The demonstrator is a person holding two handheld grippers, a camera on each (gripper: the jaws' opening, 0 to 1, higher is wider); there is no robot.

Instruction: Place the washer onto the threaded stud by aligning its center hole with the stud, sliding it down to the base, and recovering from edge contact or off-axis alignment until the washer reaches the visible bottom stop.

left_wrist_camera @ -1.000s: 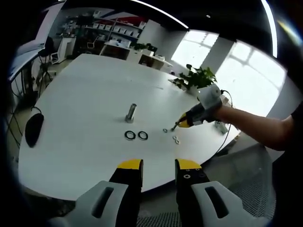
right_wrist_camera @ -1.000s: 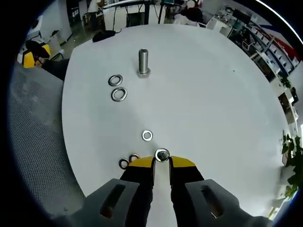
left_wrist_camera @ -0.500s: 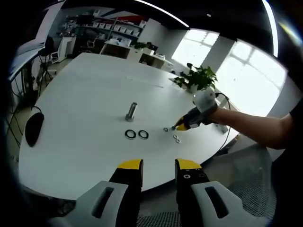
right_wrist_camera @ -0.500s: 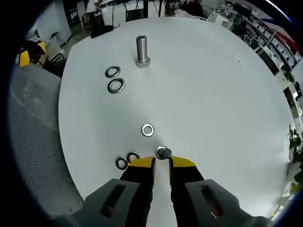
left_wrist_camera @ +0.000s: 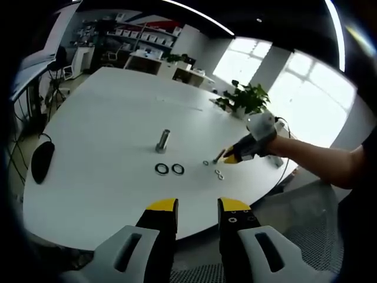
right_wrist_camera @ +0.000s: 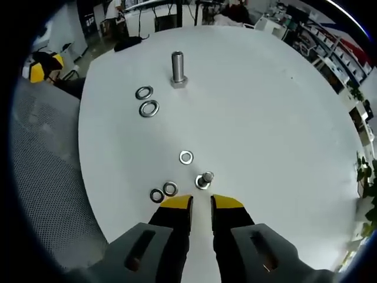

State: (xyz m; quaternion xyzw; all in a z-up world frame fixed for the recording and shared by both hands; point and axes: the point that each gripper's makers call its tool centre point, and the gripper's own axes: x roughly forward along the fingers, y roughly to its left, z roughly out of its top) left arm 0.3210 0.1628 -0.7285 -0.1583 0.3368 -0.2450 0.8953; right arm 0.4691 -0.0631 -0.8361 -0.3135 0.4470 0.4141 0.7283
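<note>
No readable writing. Threaded stud (right_wrist_camera: 178, 69) upright mid-worktop (right_wrist_camera: 265, 118), long axis vertical; two washers (right_wrist_camera: 146, 101) flat beside it. Small stud (right_wrist_camera: 204, 180) standing near the worktop edge among three small washers (right_wrist_camera: 186, 157). Right gripper (right_wrist_camera: 201, 202) jaws apart, empty; left gripper (left_wrist_camera: 197, 206) jaws apart, empty.

Threaded stud (right_wrist_camera: 178, 69) stands upright on its hex base, bare, no washer on it. Two larger washers (right_wrist_camera: 146, 101) lie flat just beside it. Well apart: one small washer (right_wrist_camera: 186, 157), a touching pair (right_wrist_camera: 164, 192), all flat.
</note>
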